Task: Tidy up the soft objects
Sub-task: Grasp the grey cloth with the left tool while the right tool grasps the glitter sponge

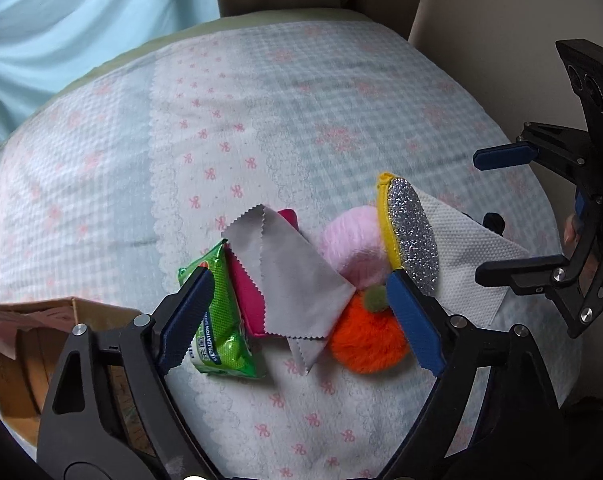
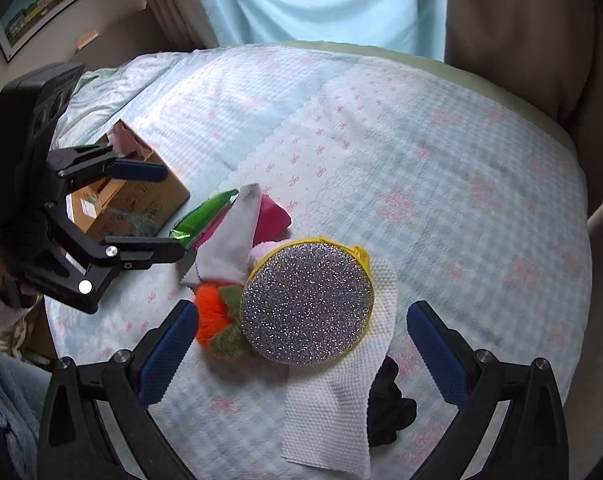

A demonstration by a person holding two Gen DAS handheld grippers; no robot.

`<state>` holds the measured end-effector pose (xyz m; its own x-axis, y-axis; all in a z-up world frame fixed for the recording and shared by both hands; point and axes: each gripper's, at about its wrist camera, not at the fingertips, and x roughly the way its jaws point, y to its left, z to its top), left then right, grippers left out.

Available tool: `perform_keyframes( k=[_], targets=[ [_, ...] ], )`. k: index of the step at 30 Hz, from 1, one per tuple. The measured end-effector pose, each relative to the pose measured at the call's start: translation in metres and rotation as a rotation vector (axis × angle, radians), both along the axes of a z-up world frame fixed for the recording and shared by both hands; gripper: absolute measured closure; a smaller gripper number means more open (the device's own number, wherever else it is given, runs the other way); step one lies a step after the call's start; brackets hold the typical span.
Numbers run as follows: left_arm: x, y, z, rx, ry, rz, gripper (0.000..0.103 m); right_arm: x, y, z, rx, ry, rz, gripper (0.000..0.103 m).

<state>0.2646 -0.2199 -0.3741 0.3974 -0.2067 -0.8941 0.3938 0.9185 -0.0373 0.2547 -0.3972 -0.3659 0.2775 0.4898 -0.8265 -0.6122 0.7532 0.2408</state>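
Observation:
A pile of soft things lies on a bow-print cover: a green wipes pack, a magenta cloth, a grey cloth, a pink pompom, an orange pompom, a round silver glitter pouch with yellow trim and a white paper towel. My left gripper is open above the pile, its fingers either side of the grey cloth. My right gripper is open over the glitter pouch. It shows at the right in the left wrist view.
An open cardboard box stands left of the pile, also in the left wrist view. A black item lies beside the paper towel. A light blue curtain hangs behind the bed.

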Motion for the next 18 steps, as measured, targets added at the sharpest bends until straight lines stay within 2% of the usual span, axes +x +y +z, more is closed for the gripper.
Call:
perform_keyframes(
  k=[6, 9, 10, 14, 15, 18],
  targets=[
    [0.016, -0.007, -0.043, 0.059, 0.056, -0.07, 0.024, 0.015, 0.011, -0.046, -0.004, 0.032, 0.167, 0.0],
    [0.019, -0.008, -0.057, 0.084, 0.077, -0.094, 0.033, 0.021, 0.019, -0.064, -0.032, 0.024, 0.225, 0.0],
    [0.021, -0.009, -0.062, 0.098, 0.083, -0.1, 0.039, 0.022, 0.021, -0.069, -0.037, 0.026, 0.239, 0.0],
    [0.015, -0.014, -0.064, 0.146, 0.047, -0.139, 0.05, 0.022, 0.023, -0.075, -0.022, 0.009, 0.27, 0.0],
    [0.014, -0.015, -0.064, 0.152, 0.041, -0.148, 0.053, 0.022, 0.023, -0.075, -0.021, -0.002, 0.269, 0.002],
    [0.009, -0.019, -0.063, 0.17, 0.02, -0.173, 0.063, 0.02, 0.024, -0.073, -0.013, -0.008, 0.266, 0.017]
  ],
)
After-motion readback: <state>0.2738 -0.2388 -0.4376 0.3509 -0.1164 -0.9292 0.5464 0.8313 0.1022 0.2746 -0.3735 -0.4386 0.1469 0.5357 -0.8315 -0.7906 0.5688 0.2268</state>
